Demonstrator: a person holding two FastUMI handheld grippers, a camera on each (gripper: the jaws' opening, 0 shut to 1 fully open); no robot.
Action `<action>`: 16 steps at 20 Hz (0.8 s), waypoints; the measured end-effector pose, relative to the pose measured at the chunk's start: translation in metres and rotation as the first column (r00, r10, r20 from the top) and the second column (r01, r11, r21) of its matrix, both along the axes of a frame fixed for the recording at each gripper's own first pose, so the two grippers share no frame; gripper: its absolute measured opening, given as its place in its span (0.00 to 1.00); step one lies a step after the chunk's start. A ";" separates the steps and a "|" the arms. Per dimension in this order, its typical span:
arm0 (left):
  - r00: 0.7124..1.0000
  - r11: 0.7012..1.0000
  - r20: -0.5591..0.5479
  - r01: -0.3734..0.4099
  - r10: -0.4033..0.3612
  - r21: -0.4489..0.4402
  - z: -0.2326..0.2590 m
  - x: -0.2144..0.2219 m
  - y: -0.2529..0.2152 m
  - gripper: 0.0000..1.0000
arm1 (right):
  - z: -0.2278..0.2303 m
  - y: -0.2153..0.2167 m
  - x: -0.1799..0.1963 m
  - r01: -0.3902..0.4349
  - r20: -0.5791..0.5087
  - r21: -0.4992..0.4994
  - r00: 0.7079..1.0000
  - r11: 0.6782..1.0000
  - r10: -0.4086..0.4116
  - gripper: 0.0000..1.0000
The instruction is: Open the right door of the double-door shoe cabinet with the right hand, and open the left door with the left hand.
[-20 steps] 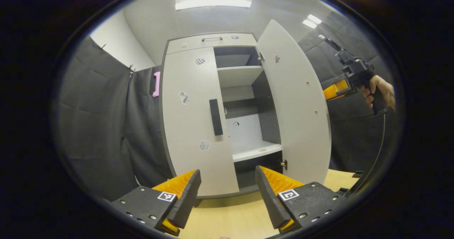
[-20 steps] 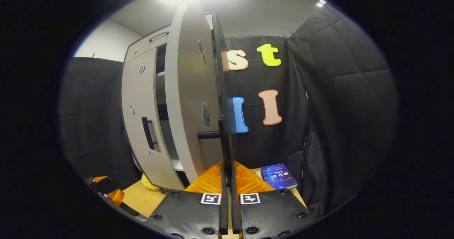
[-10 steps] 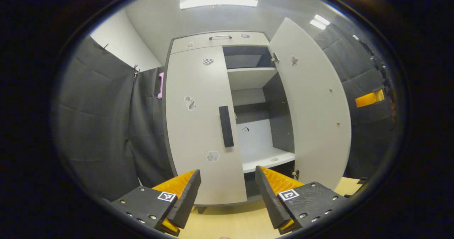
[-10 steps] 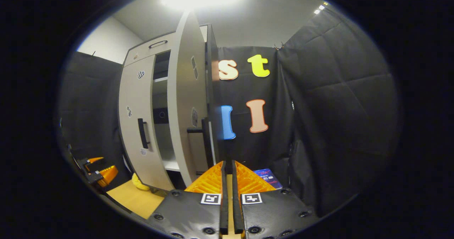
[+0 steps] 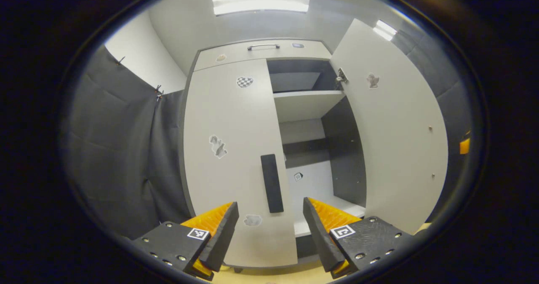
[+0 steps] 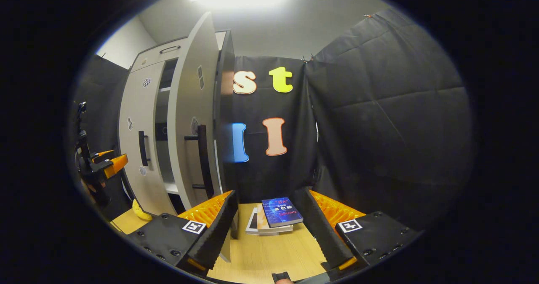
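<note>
Shoe cabinet: left door closed, its black handle at 12 o'clock between the spread fingers of my left claw, untouched; right door swung open at 2 o'clock. My right claw gapes wide, holding nothing, the right door's handle at 11 o'clock and a stack of books on the wooden table at 12 o'clock.

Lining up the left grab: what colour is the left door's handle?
Black, a vertical bar handle on the pale grey left door; clearest in the left gripper view.
</note>
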State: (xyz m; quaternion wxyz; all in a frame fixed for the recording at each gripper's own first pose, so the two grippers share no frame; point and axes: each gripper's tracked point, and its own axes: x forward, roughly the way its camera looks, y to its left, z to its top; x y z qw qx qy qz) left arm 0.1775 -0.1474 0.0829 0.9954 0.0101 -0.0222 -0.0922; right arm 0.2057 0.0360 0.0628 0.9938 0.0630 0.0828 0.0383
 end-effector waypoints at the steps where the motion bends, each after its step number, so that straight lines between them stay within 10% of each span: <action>1: 1.000 1.000 -0.002 0.000 0.000 -0.005 0.003 0.010 -0.001 0.88 | -0.003 0.000 -0.001 0.000 -0.013 0.009 1.000 1.000 0.000 0.94; 16: 0.996 0.998 -0.077 -0.044 0.041 -0.035 -0.009 0.111 -0.009 0.89 | -0.021 -0.015 -0.013 0.065 -0.100 0.030 0.993 0.997 -0.062 0.98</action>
